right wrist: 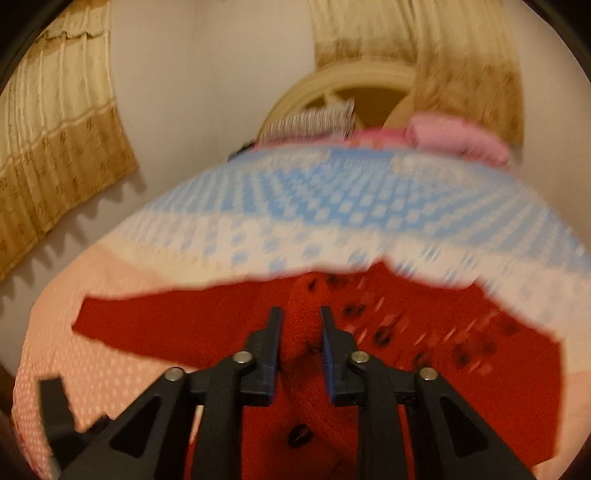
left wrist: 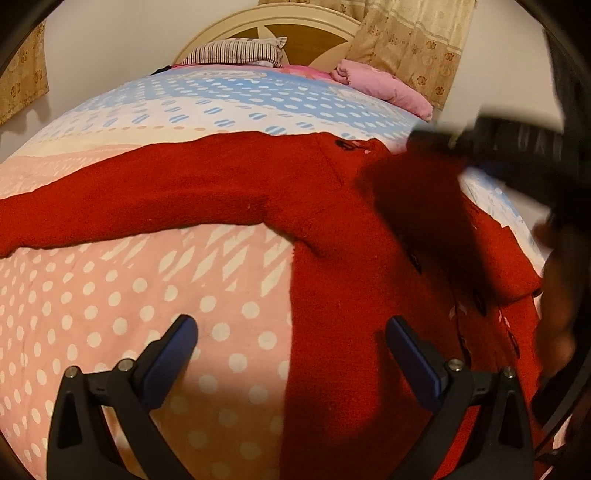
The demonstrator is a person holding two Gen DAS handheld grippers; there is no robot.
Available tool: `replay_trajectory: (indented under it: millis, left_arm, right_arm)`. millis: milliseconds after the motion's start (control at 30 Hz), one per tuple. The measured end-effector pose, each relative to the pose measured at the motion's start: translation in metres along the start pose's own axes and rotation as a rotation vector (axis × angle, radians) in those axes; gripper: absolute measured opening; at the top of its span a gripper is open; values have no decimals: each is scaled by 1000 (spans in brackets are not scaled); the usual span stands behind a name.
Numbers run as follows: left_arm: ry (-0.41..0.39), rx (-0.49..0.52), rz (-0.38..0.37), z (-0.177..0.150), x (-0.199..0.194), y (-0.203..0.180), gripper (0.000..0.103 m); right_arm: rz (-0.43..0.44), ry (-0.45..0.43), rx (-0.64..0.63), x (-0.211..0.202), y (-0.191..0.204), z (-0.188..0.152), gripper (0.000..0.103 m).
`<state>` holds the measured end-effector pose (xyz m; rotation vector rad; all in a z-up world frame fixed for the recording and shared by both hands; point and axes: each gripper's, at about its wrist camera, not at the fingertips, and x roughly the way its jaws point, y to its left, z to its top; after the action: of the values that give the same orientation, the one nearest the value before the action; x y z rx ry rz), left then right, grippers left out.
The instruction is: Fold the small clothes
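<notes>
A red knitted cardigan (left wrist: 332,236) lies spread on the bed (left wrist: 110,314), one sleeve (left wrist: 129,206) stretched flat to the side, as I work the rig from afar. The folding looks barely under way to me: the near sleeve is untucked and the body unfolded, so nearly all the folds are left. My right hand-held gripper (right wrist: 301,332) has its fingers closed narrowly on a bunched roll of the red knit, which I take for the other sleeve or front edge, lifted above the garment; heavy blur leaves me unsure which. My left hand-held gripper (left wrist: 291,339) hovers low over the cardigan's side edge with fingers spread wide and nothing between them, one finger above the dotted bedcover and the other above the red wool. A striped pillow (left wrist: 236,53) and a pink one (left wrist: 384,86) sit by the headboard (left wrist: 295,26), well apart from the work
</notes>
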<state>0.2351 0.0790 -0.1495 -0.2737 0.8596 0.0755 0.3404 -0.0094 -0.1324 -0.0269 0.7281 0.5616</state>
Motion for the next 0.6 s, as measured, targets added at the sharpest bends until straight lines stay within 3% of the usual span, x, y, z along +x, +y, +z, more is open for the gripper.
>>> replay_trajectory:
  millis: [67, 167, 433, 567, 600]
  left_arm:
    - [2, 2, 1, 0, 1, 0, 103]
    - [4, 6, 0, 1, 0, -1, 103]
    - [-27, 50, -70, 15, -23, -4, 103]
    - [-35, 77, -95, 35, -15, -19, 89]
    - [-19, 80, -97, 38, -8, -23, 81]
  right_arm:
    - [18, 35, 35, 3, -10, -16, 61]
    - [19, 26, 41, -17, -25, -31, 62]
    - [-191, 41, 27, -89, -96, -78, 63]
    - [-201, 88, 80, -93, -113, -110, 64]
    - [-199, 90, 88, -94, -114, -117, 64]
